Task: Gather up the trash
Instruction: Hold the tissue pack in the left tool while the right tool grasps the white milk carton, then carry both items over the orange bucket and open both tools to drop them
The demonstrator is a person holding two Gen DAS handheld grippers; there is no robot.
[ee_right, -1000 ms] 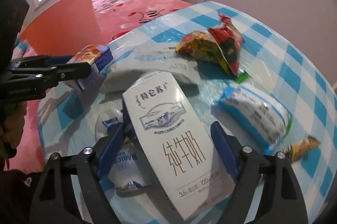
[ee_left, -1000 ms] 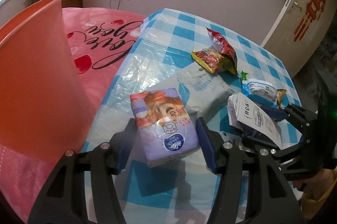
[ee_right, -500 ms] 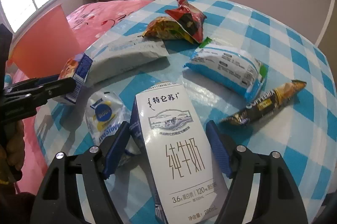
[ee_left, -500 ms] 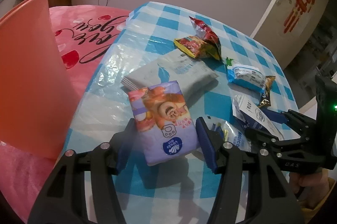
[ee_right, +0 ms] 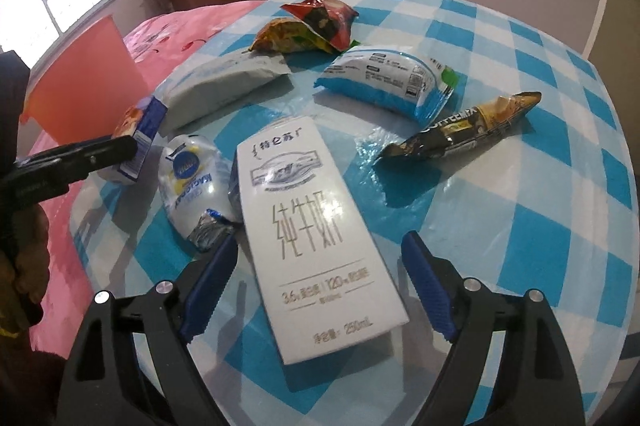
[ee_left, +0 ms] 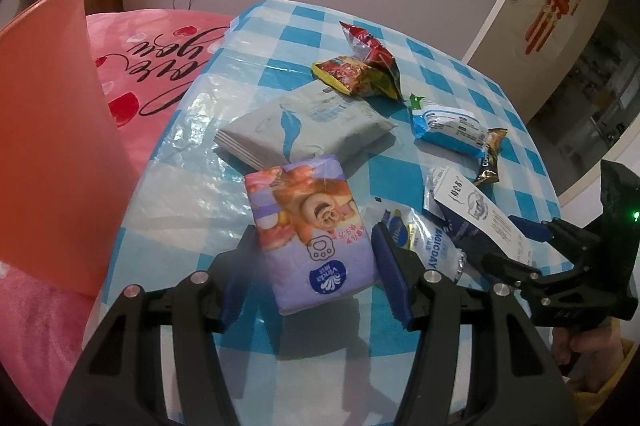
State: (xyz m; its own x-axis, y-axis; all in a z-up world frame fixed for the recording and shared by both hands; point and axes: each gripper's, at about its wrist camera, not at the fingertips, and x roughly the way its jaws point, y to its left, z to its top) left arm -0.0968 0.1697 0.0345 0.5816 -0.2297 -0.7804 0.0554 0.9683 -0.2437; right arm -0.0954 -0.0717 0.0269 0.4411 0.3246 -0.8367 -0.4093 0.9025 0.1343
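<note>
Far left in the left wrist view stands the orange bin (ee_left: 48,146), on the pink bed (ee_left: 160,66) just beside the worktop (ee_left: 280,26), the likely place for the trash; next, the left gripper (ee_left: 316,266) pinches a purple tissue pack (ee_left: 312,230), both blue pads against its sides; beyond it lie a grey flat packet (ee_left: 304,126), red and yellow snack bags (ee_left: 360,74), a blue-white pouch (ee_left: 444,126) and a dark coffee sachet (ee_left: 490,162); at the right, the right gripper (ee_right: 320,282) straddles a white milk carton (ee_right: 312,238), its jaws spread and closing a little, the pads not yet touching the carton, which lies on the checked cloth beside a clear crumpled wrapper (ee_right: 192,186)

Risks, as I judge them: the tissue pack is soft and could squash and slip out on the way to the bin; the carton is smooth and lies partly over the wrapper, so a closing grip could catch the wrapper too or let the carton twist; the two tools are near each other and could collide
</note>
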